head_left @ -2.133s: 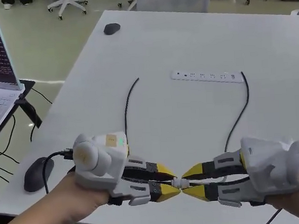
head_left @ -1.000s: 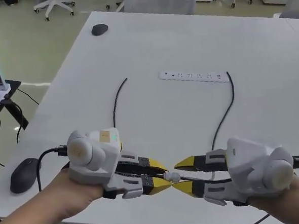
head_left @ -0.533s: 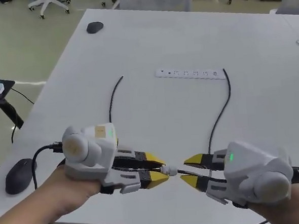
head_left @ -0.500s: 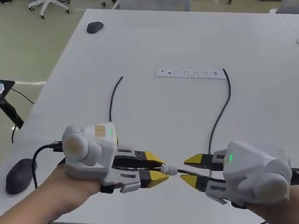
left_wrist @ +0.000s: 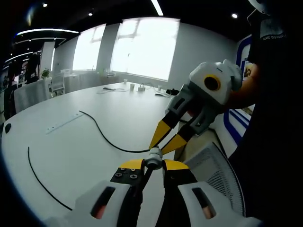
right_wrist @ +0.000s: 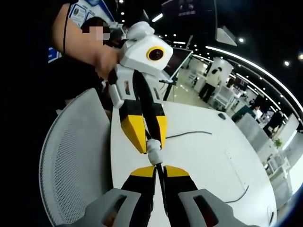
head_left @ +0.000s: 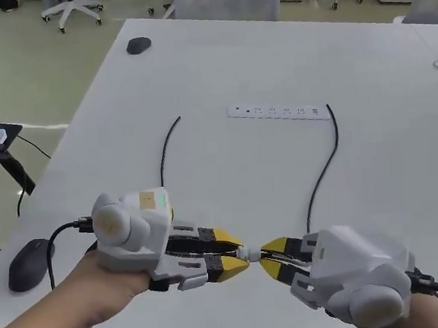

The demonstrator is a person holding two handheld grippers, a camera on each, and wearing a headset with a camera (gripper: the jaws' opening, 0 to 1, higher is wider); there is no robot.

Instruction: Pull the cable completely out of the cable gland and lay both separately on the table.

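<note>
Left gripper [head_left: 237,259] is clamped tight on the little white gland [head_left: 248,254], holding it just above the table's [head_left: 220,67] front edge. Right gripper [head_left: 268,256] sits nose to nose with it, jaws pinched nearly closed on the black cable [head_left: 330,161] right where it leaves the gland (cable's not out of it yet). The rest of the cable trails across the table toward the power strip [head_left: 278,112].

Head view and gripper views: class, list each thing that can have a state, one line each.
cable gland: clamped between jaws, cable threaded through it.
cable: gripped beside the gland, the rest lying on the table.
left gripper: shut on the cable gland.
right gripper: shut on the cable.
</note>
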